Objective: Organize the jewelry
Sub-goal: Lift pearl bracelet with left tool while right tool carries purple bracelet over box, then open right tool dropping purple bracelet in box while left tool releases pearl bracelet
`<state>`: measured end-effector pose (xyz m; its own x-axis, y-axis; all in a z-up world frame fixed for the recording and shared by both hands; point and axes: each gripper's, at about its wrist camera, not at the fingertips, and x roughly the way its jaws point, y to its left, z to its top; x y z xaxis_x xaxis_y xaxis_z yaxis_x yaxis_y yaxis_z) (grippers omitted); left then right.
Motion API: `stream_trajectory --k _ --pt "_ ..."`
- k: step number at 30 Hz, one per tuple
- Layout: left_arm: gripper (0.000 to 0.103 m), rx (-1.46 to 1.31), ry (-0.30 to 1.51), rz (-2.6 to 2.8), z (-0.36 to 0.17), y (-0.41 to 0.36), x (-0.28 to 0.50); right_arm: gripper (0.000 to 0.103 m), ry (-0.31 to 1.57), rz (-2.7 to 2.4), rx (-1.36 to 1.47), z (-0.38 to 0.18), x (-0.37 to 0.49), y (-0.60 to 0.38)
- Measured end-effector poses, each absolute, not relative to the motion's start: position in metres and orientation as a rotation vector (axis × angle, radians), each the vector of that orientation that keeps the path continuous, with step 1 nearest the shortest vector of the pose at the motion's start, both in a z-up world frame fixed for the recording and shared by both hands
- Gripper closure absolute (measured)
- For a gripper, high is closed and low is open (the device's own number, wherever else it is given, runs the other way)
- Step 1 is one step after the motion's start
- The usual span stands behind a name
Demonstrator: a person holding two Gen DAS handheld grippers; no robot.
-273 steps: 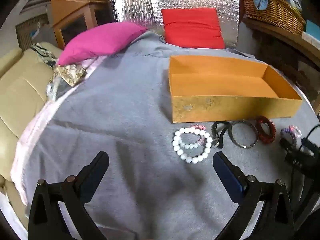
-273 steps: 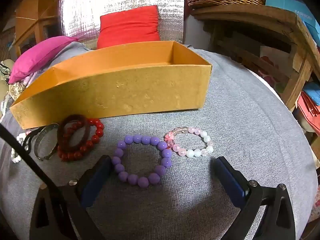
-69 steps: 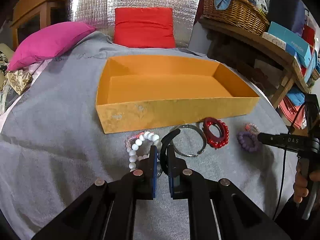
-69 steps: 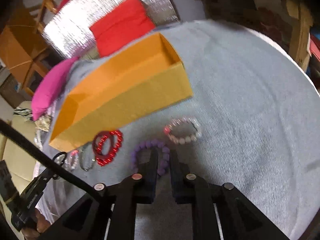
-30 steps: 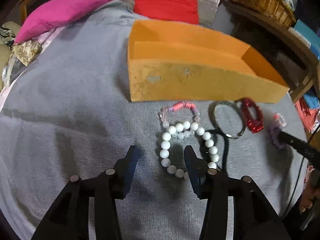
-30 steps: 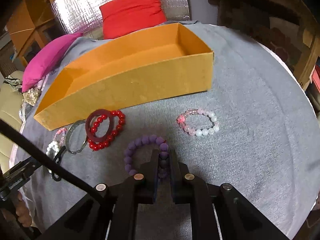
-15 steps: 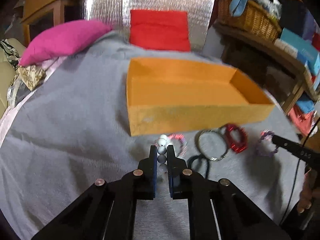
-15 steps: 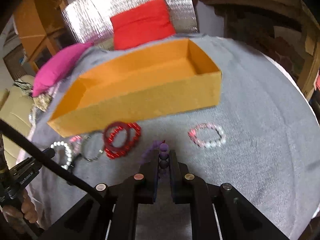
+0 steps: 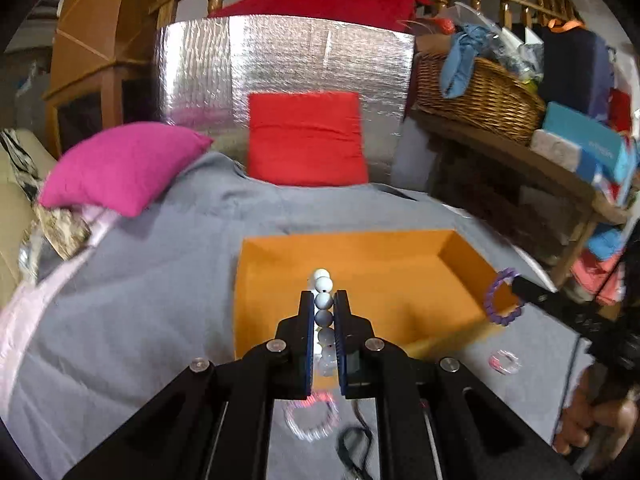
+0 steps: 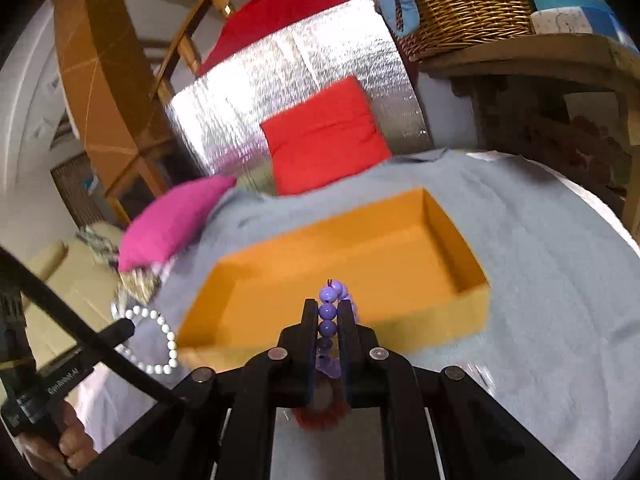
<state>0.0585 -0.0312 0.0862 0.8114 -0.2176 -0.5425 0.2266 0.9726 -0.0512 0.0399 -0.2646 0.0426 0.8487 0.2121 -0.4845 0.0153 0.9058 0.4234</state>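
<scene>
Left tool (image 9: 324,303) is clamped tight on the white bead bracelet (image 9: 323,280), holding it up over the near left part of the orange box (image 9: 460,264). Right tool (image 10: 328,312) is pinched on the purple bead bracelet (image 10: 330,294), up over the box's near wall. Pink bracelet (image 9: 503,362) lies on the grey blanket (image 9: 120,300), right of the box.

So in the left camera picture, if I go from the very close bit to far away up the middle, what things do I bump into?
pink clear bracelet → left gripper pinching the white bead bracelet → orange box → red cushion → silver foil panel
</scene>
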Motion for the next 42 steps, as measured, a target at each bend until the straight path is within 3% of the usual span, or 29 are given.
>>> stream_trajectory --k 18,42 --pt "0.093 0.114 0.689 -0.106 0.032 -0.045 0.116 0.092 0.666 0.103 0.404 0.003 0.113 -0.247" --pt "0.093 0.176 0.686 -0.084 0.030 -0.053 0.102 0.088 0.694 0.052 0.399 0.004 0.102 -0.252"
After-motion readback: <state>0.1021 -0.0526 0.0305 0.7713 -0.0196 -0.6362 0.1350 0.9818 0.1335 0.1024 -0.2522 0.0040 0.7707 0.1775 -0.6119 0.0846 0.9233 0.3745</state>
